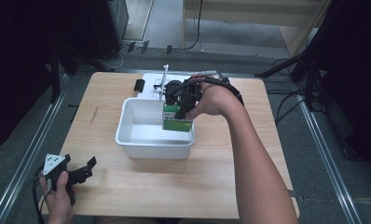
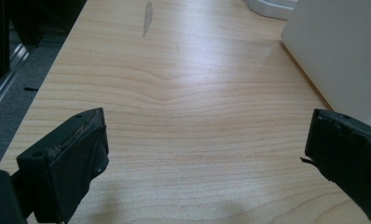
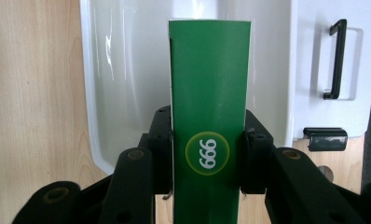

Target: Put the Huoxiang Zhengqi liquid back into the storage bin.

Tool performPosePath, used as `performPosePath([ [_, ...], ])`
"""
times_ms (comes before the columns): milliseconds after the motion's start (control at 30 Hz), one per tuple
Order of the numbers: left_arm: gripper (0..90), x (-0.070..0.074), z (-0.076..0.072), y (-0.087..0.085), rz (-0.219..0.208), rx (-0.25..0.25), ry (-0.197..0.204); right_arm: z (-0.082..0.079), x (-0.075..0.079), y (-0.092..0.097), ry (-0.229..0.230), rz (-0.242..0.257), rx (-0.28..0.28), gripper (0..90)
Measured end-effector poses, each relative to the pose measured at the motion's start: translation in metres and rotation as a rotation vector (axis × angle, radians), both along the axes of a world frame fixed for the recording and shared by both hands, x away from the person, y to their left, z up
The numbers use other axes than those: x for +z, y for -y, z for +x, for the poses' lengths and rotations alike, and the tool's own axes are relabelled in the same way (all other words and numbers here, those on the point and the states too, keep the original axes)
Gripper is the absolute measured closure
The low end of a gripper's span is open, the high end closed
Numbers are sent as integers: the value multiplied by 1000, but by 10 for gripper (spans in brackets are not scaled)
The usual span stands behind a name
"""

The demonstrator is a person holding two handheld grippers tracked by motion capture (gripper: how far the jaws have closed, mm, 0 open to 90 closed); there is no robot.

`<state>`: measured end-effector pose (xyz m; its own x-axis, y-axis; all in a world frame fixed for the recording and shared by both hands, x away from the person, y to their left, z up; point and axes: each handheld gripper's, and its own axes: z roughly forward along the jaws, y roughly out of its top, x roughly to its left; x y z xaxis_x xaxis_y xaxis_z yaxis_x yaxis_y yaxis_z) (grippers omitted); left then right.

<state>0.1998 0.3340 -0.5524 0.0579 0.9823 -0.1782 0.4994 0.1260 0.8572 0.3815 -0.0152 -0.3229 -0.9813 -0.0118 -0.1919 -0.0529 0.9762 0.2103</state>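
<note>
Over the white rectangular plastic bin (image 1: 127, 133), your right gripper (image 1: 183, 100) has its jaws clamped on the tall green cardboard box (image 3: 209, 116), hanging at the bin's far right corner. Looks mid-placement; release is left. Left gripper (image 1: 76, 173) idles near-left of the bin, jaws wide, holding nothing.

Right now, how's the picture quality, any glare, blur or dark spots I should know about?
High view: the corners fall into deep shadow, and the green box in the white bin looks soft. Left gripper view: light sheen on the wooden table, near jaws slightly blurred. Right gripper view: the box is sharp, with glare streaks on the bin's wall.
</note>
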Motion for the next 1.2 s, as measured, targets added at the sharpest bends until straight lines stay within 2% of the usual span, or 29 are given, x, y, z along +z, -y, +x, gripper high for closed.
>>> performPosePath([
  [100, 3, 0, 0, 0, -3, 1, 1, 0, -5, 0, -9, -1, -17, 648],
  [233, 3, 0, 0, 0, -2, -1, 0, 2, -13, 1, -18, -1, -15, 648],
  [333, 3, 0, 0, 0, -2, -1, 0, 4, -20, -1, -19, 5, 10, 647],
  [500, 3, 0, 0, 0, -4, 1, 2, 5, -29, -3, -27, -9, -7, 647],
  [667, 3, 0, 0, 0, -4, 1, 2, 7, -39, -3, -33, -5, 11, 647],
  [1200, 3, 0, 0, 0, -5, 0, 0, 10, -68, -10, -46, -34, 11, 644],
])
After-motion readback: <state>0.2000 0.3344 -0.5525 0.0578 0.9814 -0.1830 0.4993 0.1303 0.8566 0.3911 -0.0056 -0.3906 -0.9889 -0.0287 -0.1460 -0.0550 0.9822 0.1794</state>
